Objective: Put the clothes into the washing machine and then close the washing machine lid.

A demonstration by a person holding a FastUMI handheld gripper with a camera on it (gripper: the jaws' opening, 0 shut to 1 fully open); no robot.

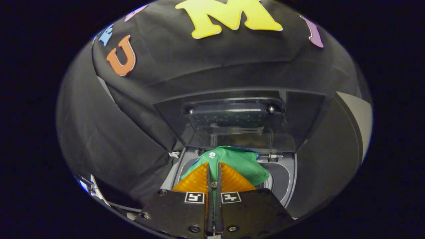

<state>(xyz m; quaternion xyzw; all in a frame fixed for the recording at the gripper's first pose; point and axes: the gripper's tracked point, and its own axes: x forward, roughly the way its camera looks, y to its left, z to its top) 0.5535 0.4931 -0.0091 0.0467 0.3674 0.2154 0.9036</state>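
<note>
And here we are, right over the washing machine (282,179) — the tool (214,166) sits low in the centre of the frame with its two fingers nearly together, pinching a fold of the green garment (242,162) between them. A thin strip of green cloth shows in the narrow gap, so it looks like a firm grip on fabric, both fingers pressing. The rest of the garment bunches just ahead of the fingertips and spills toward the right, a small pale button (212,154) sitting on it just above the tips.

The lid (232,116) stands raised in the middle of the frame, its see-through panel tilted back behind the opening, and the pale rim of the tub curves round in the lower right. The garment seems to hang above or at the mouth of the tub (whether any of it already rests inside, I cannot tell).

So the step in hand, by my reading, is the drop. To do it well: carry the cloth on until the whole bundle is over the opening, lower it past the rim, then part the fingers — release too soon and a sleeve could drape over the edge and foul the lid when it comes down. Keep clear of the raised lid on the way out; closing it is the job left after this.
</note>
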